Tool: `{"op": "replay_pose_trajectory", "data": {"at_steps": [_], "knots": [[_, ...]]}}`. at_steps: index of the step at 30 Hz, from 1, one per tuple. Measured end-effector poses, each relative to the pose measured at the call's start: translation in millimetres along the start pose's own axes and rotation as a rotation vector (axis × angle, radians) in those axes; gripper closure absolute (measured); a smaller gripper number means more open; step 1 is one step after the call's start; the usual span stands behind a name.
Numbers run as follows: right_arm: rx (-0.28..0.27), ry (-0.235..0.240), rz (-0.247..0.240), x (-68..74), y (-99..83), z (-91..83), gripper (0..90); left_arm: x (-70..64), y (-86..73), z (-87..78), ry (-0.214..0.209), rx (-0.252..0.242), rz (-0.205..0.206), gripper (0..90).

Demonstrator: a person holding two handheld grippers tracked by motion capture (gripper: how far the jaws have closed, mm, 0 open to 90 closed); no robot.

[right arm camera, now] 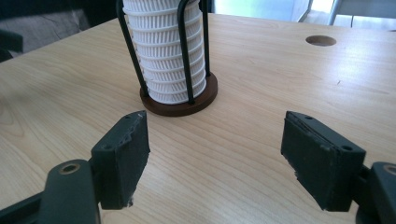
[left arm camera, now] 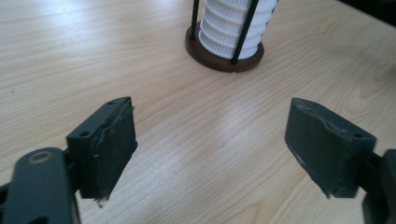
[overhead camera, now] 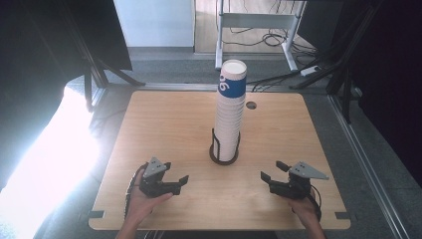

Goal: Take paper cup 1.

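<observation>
A tall stack of white paper cups, its top cup banded blue, stands in a dark wire holder with a round brown base at the middle of the wooden table. In the left gripper view the cup stack and holder base lie ahead and to the right. In the right gripper view the stack stands ahead, left of centre. My left gripper rests open near the front left, nothing between its fingers. My right gripper is open at the front right, also holding nothing.
A round cable hole sits in the table behind the cups. Beyond the far edge stand a white desk frame and floor cables. Dark stands and curtains flank both sides.
</observation>
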State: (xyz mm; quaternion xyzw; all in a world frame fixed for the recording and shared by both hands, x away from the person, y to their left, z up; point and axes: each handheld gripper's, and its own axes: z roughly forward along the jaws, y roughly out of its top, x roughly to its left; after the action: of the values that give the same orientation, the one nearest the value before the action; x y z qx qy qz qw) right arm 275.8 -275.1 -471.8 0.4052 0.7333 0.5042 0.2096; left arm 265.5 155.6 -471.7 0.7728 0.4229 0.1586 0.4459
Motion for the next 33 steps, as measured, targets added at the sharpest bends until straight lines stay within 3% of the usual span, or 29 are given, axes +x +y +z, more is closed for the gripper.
{"op": "replay_pose_trajectory", "data": {"at_steps": [3,7,12,18,22,29,33], "knots": [[-0.001,-0.004,0.007,-4.0,-1.3,-1.4,22.8,-0.3,-0.3,0.8,0.014,0.008,0.004,17.5],[-0.010,-0.011,0.026,-8.6,-1.1,-4.4,23.2,-1.0,0.4,-3.6,0.007,-0.017,-0.007,16.8],[-0.016,-0.026,0.000,-5.1,0.8,-6.9,24.2,-4.3,3.1,-10.8,0.007,-0.037,0.014,15.4],[-0.019,-0.019,-0.023,0.0,5.6,-8.1,24.6,-9.4,9.4,-11.8,-0.016,-0.071,0.008,14.9],[-0.022,-0.004,-0.023,-2.2,7.1,-7.3,24.7,-10.2,19.5,-1.5,-0.015,-0.076,0.021,14.8],[-0.010,-0.007,-0.018,-12.0,3.3,-8.1,25.4,-6.6,34.0,12.4,-0.061,-0.083,0.004,14.7],[-0.013,-0.004,0.005,-15.4,2.8,-10.1,25.8,-9.9,52.0,17.4,-0.081,-0.099,0.015,14.7]]}}
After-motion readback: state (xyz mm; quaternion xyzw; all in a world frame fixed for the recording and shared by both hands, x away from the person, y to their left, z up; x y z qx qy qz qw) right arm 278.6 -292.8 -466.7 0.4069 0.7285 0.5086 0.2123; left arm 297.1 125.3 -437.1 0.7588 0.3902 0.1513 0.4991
